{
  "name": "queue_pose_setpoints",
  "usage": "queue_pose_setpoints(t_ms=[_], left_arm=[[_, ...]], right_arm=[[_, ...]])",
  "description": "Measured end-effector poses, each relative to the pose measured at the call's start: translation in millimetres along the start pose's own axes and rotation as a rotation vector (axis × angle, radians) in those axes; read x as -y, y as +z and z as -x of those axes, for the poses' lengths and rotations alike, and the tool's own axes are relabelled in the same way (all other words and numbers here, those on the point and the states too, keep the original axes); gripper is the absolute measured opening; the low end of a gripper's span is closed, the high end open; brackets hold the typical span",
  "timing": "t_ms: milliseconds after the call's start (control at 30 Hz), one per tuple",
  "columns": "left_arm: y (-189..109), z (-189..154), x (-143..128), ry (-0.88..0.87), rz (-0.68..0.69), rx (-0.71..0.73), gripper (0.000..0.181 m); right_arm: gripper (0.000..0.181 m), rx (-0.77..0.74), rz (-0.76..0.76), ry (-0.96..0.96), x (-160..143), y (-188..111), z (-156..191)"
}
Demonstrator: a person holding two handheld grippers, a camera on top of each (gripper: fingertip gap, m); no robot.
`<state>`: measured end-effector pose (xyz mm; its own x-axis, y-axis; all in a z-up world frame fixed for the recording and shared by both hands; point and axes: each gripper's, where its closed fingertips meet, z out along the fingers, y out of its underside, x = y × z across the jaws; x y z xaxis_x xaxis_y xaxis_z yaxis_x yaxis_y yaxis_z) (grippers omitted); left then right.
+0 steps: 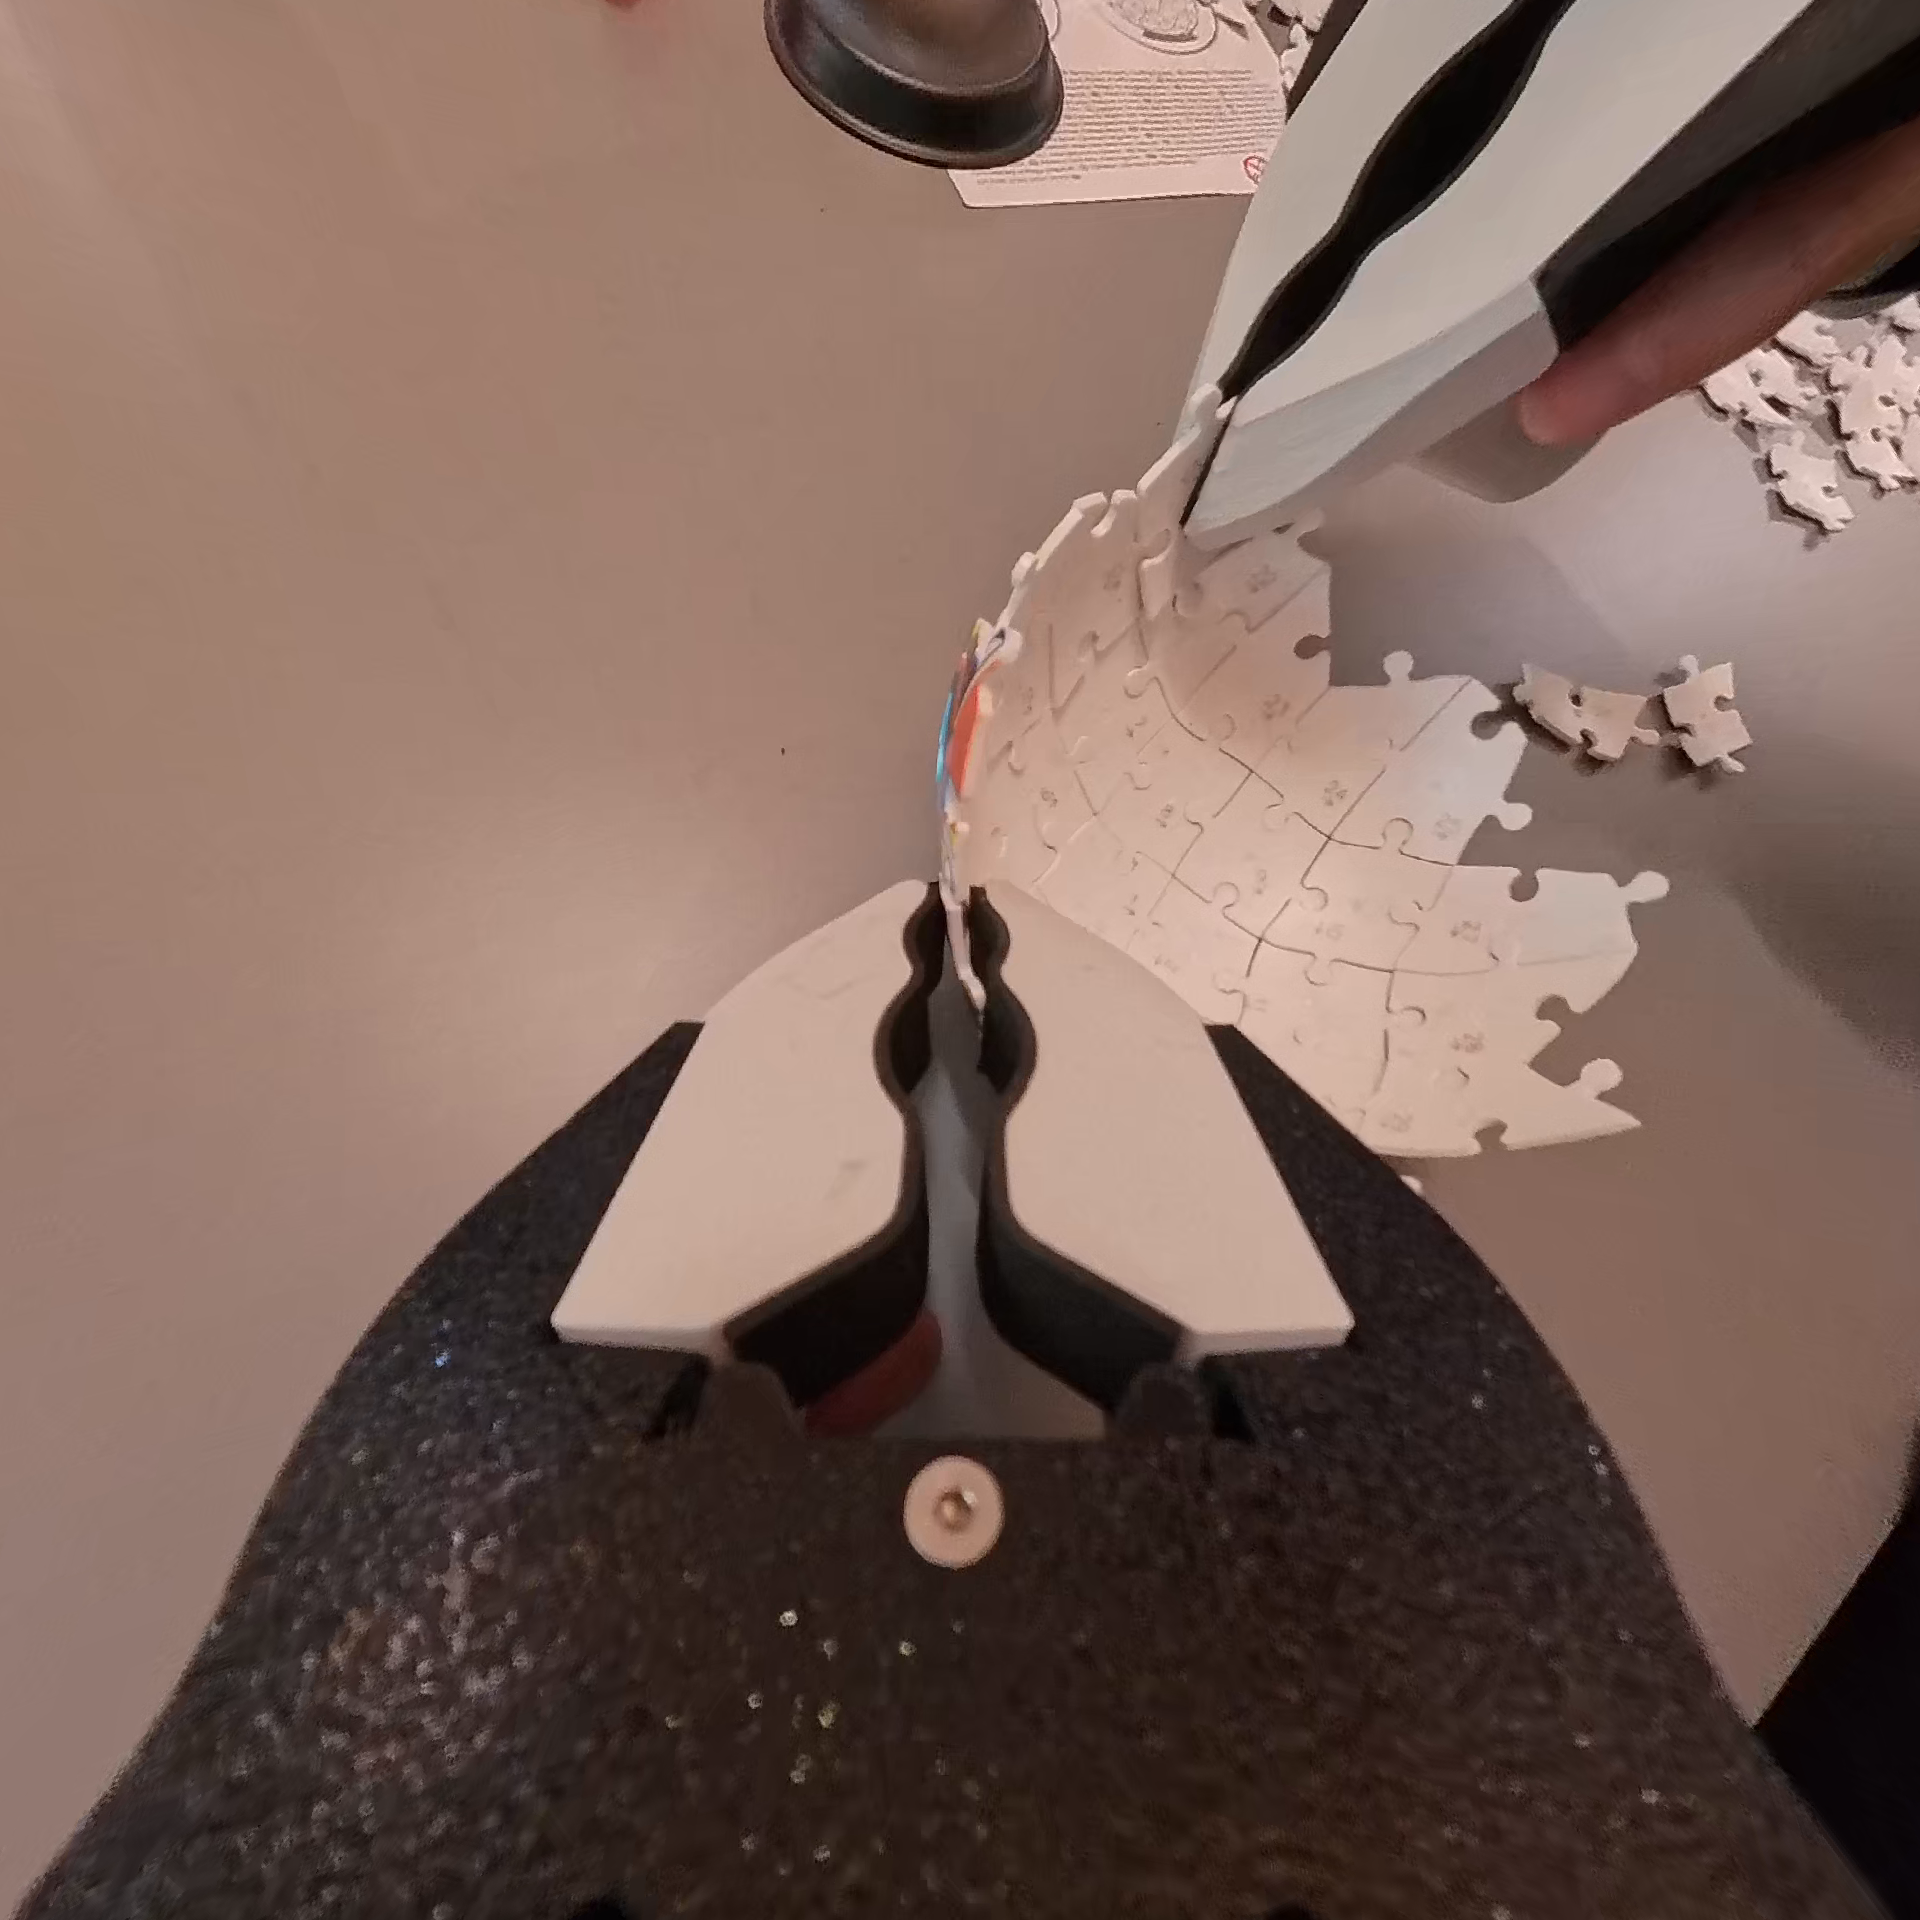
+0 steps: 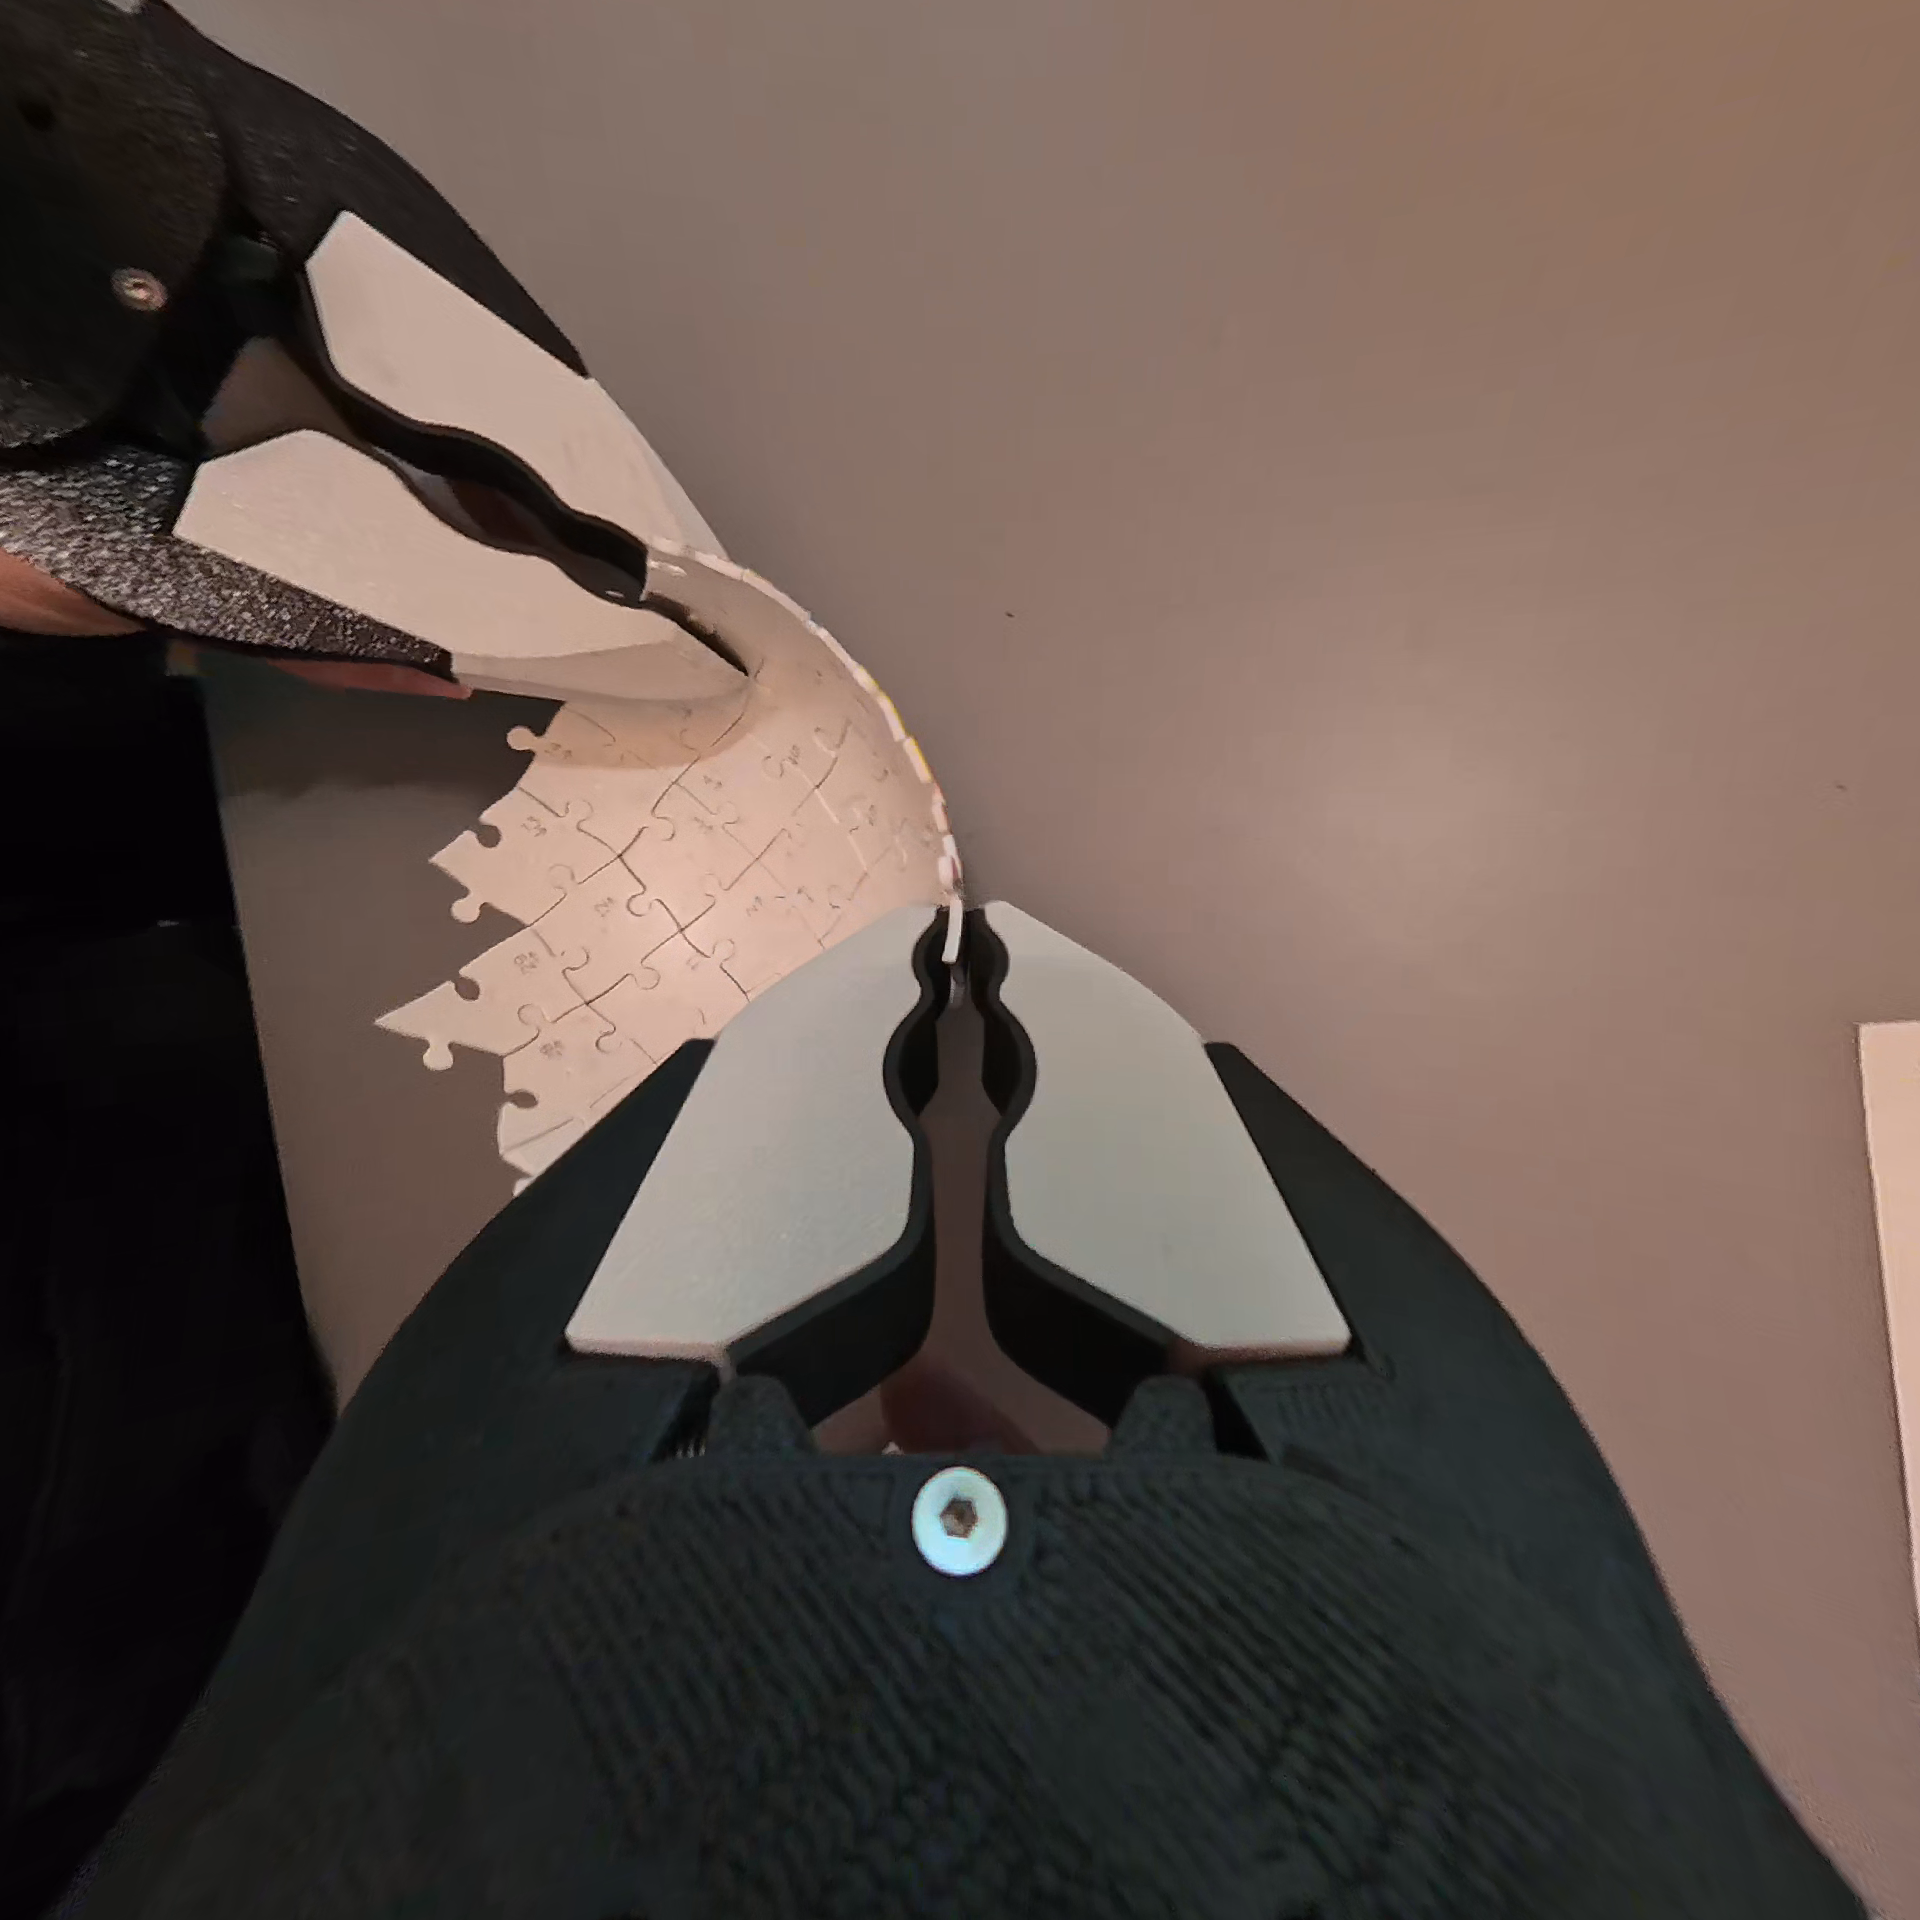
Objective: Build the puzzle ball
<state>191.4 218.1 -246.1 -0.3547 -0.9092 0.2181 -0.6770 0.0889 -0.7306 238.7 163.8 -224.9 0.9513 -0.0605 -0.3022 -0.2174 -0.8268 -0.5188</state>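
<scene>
A curved, partly built shell of the puzzle ball (image 1: 1299,862) hangs above the table, its white numbered inner side toward me and a strip of coloured outer print at its left edge. My left gripper (image 1: 961,925) is shut on the shell's near edge. My right gripper (image 1: 1205,457) comes in from the upper right and is shut on the shell's far edge. In the right wrist view the right gripper (image 2: 954,935) pinches the shell (image 2: 707,862) at its edge, and the left gripper (image 2: 707,634) grips the opposite edge at upper left.
Loose white puzzle pieces (image 1: 1631,717) lie on the beige table (image 1: 416,623) to the right, with a heap (image 1: 1839,405) farther back right. A dark round base (image 1: 914,83) and a printed sheet (image 1: 1132,135) lie at the far edge. A white sheet edge (image 2: 1891,1299) shows at right. Left tips to right tips: about 8 cm.
</scene>
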Motion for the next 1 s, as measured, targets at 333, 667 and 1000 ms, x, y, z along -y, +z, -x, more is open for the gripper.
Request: queue_pose_setpoints(t_ms=[333,667,1000], left_arm=[[1.9,-2.8,2.5,-0.003,-0.011,0.003,0.003],[1.9,-2.9,2.4,-0.007,-0.018,0.003,0.003],[2.8,-2.8,1.3,-0.014,-0.026,-0.005,0.003]], right_arm=[[0.017,-0.098,0.006,-0.006,-0.1,2.6,-5.0],[0.011,-0.067,0.058,-0.044,-9.6,10.6,0.2],[0.005,-0.086,0.088,-0.066,-7.9,10.5,1.2]])
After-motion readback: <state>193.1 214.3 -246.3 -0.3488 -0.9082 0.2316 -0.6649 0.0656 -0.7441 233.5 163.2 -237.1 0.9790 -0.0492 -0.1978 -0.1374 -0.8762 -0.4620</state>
